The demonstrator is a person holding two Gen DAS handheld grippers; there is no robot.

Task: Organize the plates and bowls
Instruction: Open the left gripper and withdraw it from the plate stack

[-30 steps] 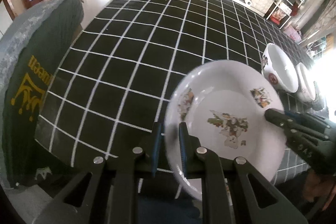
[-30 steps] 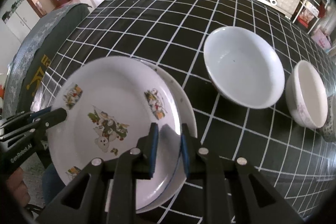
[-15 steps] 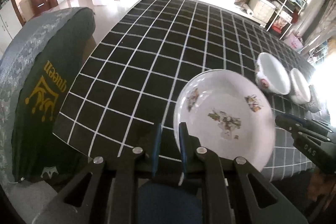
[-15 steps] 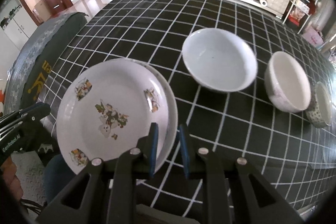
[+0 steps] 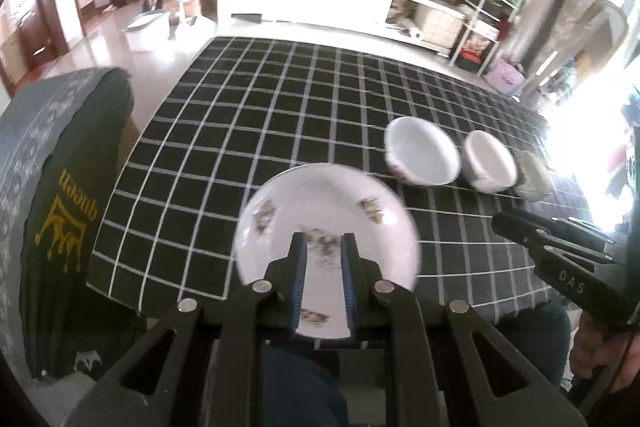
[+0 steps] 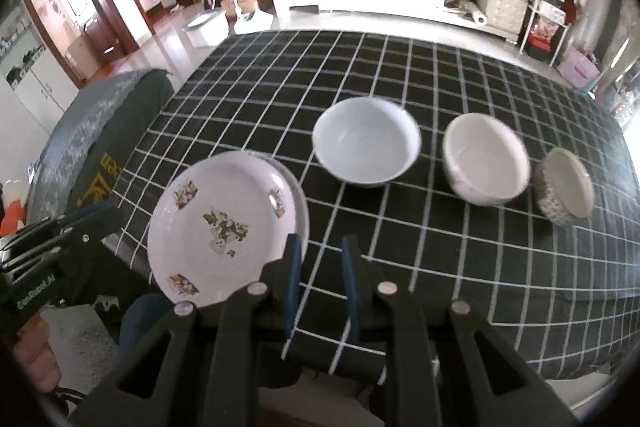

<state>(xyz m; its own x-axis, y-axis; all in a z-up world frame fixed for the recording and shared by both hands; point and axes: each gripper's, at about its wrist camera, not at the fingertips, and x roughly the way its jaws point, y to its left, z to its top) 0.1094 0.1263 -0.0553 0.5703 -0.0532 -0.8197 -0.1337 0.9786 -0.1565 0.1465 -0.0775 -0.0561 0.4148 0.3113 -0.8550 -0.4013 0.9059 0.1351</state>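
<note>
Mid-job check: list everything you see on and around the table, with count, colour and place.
decorated plate: 1, white with printed motifs, near table edge, stacked on another plate
lower plate: 1, white, only its rim shows at the right of the decorated plate
large bowl: 1, white, right of the plates
medium bowl: 1, white, right of the large bowl
small bowl: 1, speckled outside, pale inside, end of the row
tablecloth: 1, black with white grid, covers the table
cloth: 1, dark green, yellow print, draped left of the table
left gripper: black, nearly closed, empty
right gripper: black, narrowly parted, empty
</note>
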